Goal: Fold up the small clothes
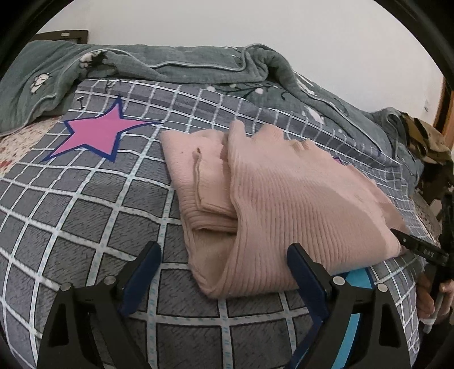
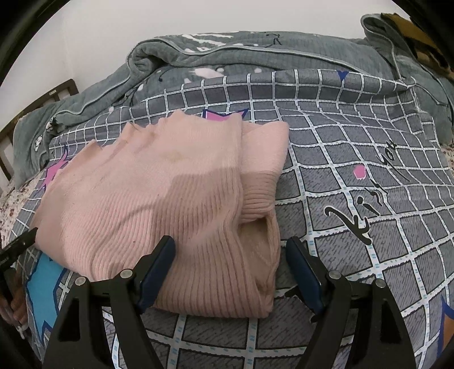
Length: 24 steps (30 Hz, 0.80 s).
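Left gripper [image 1: 224, 272]: blue-padded fingers [image 1: 144, 272] spread wide, nothing between the pads, hovering just above the near left edge of the pink sweater [image 1: 255, 198]. The right-side finger overlaps the sweater's near fold in the picture; contact cannot be told.

Right gripper [image 2: 229, 266]: fingers [image 2: 159, 269] also spread apart, straddling the sweater's near right corner [image 2: 264, 283]. The left-side finger sits over the ribbed knit, the right-side finger is over bare sheet just beside the garment. No pinch visible.

Pink sweater: ribbed knit, folded into a thick bundle, lying in the middle of the bed on the gray grid sheet [image 1: 85, 227]. Top layer is draped over a folded ribbed layer beneath, with a dark opening between layers at the near side [image 2: 261, 227].

Sheet has white grid lines, a pink star [image 1: 99, 136], a blue patch [image 2: 42, 281] and black script lettering [image 2: 366, 195]. Gray-green quilt [image 1: 184, 59] is bunched along the far side of the bed against the white wall [image 1: 255, 20]. Brown bed frame [image 2: 37, 99] at the head end. Olive-brown cloth [image 1: 425, 139] sits at the far right edge of the left wrist view.
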Each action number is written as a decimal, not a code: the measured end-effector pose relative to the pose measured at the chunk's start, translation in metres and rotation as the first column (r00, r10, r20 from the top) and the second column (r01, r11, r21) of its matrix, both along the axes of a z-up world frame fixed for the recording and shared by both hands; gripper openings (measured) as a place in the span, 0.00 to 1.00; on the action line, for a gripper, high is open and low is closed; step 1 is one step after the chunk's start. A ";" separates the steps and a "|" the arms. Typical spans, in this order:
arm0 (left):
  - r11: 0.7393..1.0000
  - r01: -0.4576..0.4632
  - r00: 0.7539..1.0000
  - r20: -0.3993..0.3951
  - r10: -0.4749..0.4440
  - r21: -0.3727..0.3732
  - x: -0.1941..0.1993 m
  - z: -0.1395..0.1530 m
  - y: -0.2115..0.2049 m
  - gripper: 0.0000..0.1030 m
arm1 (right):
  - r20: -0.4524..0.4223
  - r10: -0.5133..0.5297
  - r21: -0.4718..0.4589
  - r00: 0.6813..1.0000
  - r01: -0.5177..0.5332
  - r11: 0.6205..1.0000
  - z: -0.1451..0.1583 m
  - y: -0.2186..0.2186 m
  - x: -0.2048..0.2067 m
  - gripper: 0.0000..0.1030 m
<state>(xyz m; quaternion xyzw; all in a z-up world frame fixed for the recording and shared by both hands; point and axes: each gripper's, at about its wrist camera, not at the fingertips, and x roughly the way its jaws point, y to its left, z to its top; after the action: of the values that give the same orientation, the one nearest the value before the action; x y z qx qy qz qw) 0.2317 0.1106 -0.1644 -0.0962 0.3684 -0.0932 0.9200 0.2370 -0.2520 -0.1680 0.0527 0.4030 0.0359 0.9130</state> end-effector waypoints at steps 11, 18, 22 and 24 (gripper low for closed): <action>0.992 -0.020 0.999 -0.027 0.017 -0.125 0.006 0.005 0.006 0.15 | 0.026 0.017 0.246 1.000 -0.023 0.969 0.002 -0.032 -0.003 0.13; 0.985 -0.047 0.999 -0.008 0.046 -0.166 -0.005 0.019 0.011 0.13 | 0.076 -0.064 0.193 0.995 0.049 0.980 0.025 -0.024 -0.019 0.08; 0.986 -0.040 0.999 0.015 0.043 -0.160 -0.015 0.031 0.010 0.13 | 0.093 -0.059 0.165 0.994 0.042 0.985 0.038 -0.019 -0.026 0.08; 0.988 -0.028 0.999 0.030 0.033 -0.150 -0.022 0.035 0.009 0.13 | 0.096 -0.054 0.165 0.994 0.038 0.986 0.045 -0.021 -0.033 0.08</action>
<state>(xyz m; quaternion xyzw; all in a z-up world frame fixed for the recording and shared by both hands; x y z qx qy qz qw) 0.2096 0.1194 -0.1296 -0.1692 0.3439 -0.1079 0.9173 0.2037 -0.2725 -0.1233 0.1348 0.3513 0.0502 0.9252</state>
